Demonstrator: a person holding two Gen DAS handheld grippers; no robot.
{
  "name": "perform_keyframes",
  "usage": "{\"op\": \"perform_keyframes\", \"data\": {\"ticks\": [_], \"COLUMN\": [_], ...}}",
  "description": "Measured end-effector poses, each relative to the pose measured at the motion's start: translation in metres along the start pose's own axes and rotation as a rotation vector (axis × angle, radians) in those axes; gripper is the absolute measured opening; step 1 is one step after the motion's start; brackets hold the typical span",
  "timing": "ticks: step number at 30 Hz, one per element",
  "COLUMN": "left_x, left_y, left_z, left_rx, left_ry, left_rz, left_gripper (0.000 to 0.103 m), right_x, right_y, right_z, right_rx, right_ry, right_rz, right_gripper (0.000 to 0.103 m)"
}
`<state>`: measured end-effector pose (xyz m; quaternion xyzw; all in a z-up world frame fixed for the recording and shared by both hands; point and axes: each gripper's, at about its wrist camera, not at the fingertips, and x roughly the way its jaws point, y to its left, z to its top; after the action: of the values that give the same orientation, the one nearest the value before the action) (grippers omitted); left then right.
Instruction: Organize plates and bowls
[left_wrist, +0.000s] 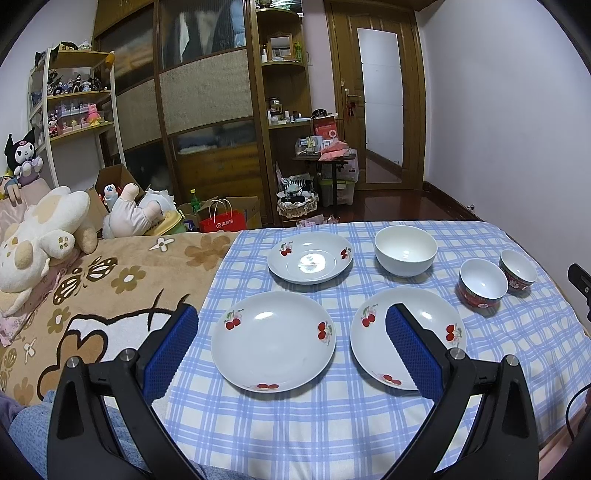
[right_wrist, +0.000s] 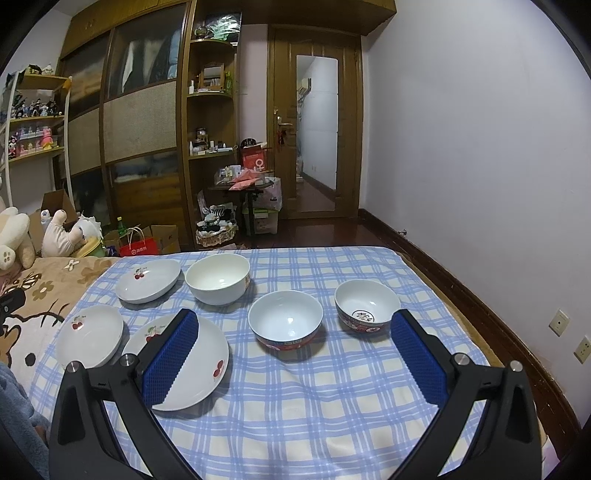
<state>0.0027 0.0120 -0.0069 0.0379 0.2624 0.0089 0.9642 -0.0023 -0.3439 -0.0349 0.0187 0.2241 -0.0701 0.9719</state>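
My left gripper (left_wrist: 291, 339) covers part of the near right plate (left_wrist: 436, 332), and my right gripper (right_wrist: 293, 343) hides a strip of the same plate (right_wrist: 207, 365) in its own view; the lettering inside the far red bowl (right_wrist: 366, 306) is too small for me to read; the right gripper's edge (left_wrist: 580, 288) barely shows at the border of the left view.

Everything sits on a blue checked cloth (left_wrist: 332, 424) spread over a bed; a brown flowered blanket (left_wrist: 122, 280) lies to its left with plush toys (left_wrist: 48, 236) piled on it; behind are a wooden wardrobe (left_wrist: 207, 96), shelves of figurines (left_wrist: 74, 88), a red bag (left_wrist: 221, 221), a door (left_wrist: 380, 99) and a pale wall (right_wrist: 480, 129).

Three cherry plates lie apart from one another: near left plate (left_wrist: 273, 339), near right, and back plate (left_wrist: 310, 258); the white bowl (left_wrist: 405, 254) stands just right of the back plate; two red bowls stand further right, the near red bowl (right_wrist: 285, 325) close beside the far one, not touching as far as I can tell.

Both grippers hover above the cloth with fingers spread wide, the blue pads (left_wrist: 173, 354) gripping nothing and touching nothing.
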Motion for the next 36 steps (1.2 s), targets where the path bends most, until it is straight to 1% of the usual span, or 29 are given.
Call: {"op": "perform_keyframes", "data": {"ticks": [8, 17, 20, 22, 26, 30, 36], "left_x": [0.001, 0.015, 0.019, 0.023, 0.03, 0.041, 0.061], "left_y": [-0.001, 0.0, -0.006, -0.01, -0.015, -0.016, -0.02], "left_z": [0.0, -0.005, 0.0, 0.008, 0.019, 0.031, 0.043], "left_rx": [0.001, -0.009, 0.005, 0.019, 0.036, 0.041, 0.04], "left_ry": [0.005, 0.07, 0.066, 0.06, 0.06, 0.068, 0.099], "left_rz": [0.0, -0.047, -0.02, -0.024, -0.048, -0.059, -0.087], "left_gripper": [0.1, 0.1, 0.1, 0.1, 0.1, 0.1, 0.1], "right_x": [0.001, 0.006, 0.009, 0.009, 0.012, 0.013, 0.024], "right_y": [0.0, -0.001, 0.0, 0.001, 0.007, 0.013, 0.019], "right_z": [0.0, -0.005, -0.007, -0.007, -0.006, -0.002, 0.005], "right_rx": [-0.002, -0.008, -0.007, 0.0, -0.007, -0.015, -0.014], "right_ry": [0.0, 0.011, 0.017, 0.021, 0.026, 0.004, 0.011], "right_rz": [0.0, 0.001, -0.001, 0.002, 0.001, -0.009, 0.007], "right_gripper": [0.103, 0.103, 0.103, 0.103, 0.103, 0.103, 0.103]}}
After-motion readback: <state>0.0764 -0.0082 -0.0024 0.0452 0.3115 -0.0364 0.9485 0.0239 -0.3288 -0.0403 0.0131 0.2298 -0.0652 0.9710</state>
